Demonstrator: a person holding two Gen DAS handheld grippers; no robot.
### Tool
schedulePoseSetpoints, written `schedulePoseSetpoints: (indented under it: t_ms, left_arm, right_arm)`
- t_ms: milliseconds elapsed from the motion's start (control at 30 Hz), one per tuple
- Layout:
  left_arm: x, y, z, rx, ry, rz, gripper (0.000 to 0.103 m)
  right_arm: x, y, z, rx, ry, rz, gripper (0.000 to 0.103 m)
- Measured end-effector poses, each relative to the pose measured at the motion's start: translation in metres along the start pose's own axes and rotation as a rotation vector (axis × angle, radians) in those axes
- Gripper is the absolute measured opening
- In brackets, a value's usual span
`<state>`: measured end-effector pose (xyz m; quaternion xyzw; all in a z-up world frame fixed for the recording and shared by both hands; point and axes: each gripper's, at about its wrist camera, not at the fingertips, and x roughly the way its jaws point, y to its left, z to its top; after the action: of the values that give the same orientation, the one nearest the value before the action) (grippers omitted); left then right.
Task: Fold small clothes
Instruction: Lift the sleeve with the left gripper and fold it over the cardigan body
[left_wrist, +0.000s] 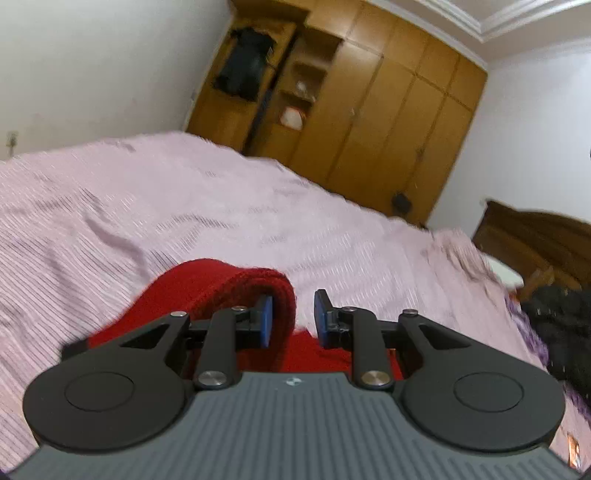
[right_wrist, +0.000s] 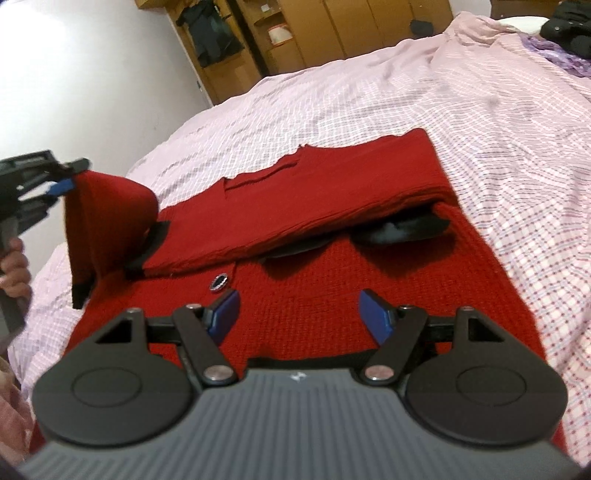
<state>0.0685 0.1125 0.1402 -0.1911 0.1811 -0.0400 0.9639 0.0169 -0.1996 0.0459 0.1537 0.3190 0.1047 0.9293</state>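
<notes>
A red knit cardigan (right_wrist: 332, 288) with black trim and a dark round button (right_wrist: 220, 282) lies on the pink checked bedspread (right_wrist: 498, 129), one side folded over its middle. My right gripper (right_wrist: 299, 314) is open and empty, just above the cardigan's near part. My left gripper (left_wrist: 293, 317) shows at the left of the right wrist view (right_wrist: 62, 184), lifted above the bed with the red sleeve (right_wrist: 107, 218) draped from it. In the left wrist view its jaws stand apart, and the sleeve (left_wrist: 236, 291) hangs over the left blue pad (left_wrist: 266, 321).
A wooden wardrobe (left_wrist: 369, 122) with open shelves stands beyond the bed. A dark headboard (left_wrist: 535, 240) and dark clothes (left_wrist: 561, 325) lie at the bed's right end, with a purple item (right_wrist: 554, 55). A white wall is at left.
</notes>
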Motion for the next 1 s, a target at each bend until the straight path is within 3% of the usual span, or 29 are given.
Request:
schedulePoseSetpoints:
  t_ms: [233, 533, 667, 800, 1000]
  left_arm:
    - [0.042, -0.028, -0.05, 0.107, 0.145, 0.007, 0.027]
    - [0.06, -0.017, -0.085, 0.143, 0.276, 0.007, 0.028]
    - [0.067, -0.026, -0.096, 0.202, 0.335, 0.003, 0.043]
    - [0.066, -0.04, -0.106, 0.285, 0.34, 0.015, 0.057]
    - [0.052, -0.052, -0.103, 0.335, 0.358, 0.036, 0.063]
  right_arm:
    - [-0.002, -0.009, -0.003, 0.022, -0.012, -0.001, 0.073]
    - [-0.002, -0.017, -0.007, 0.042, -0.015, 0.014, 0.073]
    - [-0.001, -0.019, -0.006, 0.052, -0.014, 0.015, 0.073]
    - [-0.003, -0.02, -0.007, 0.055, -0.019, 0.021, 0.073]
    - [-0.006, -0.023, -0.004, 0.062, -0.025, 0.018, 0.073]
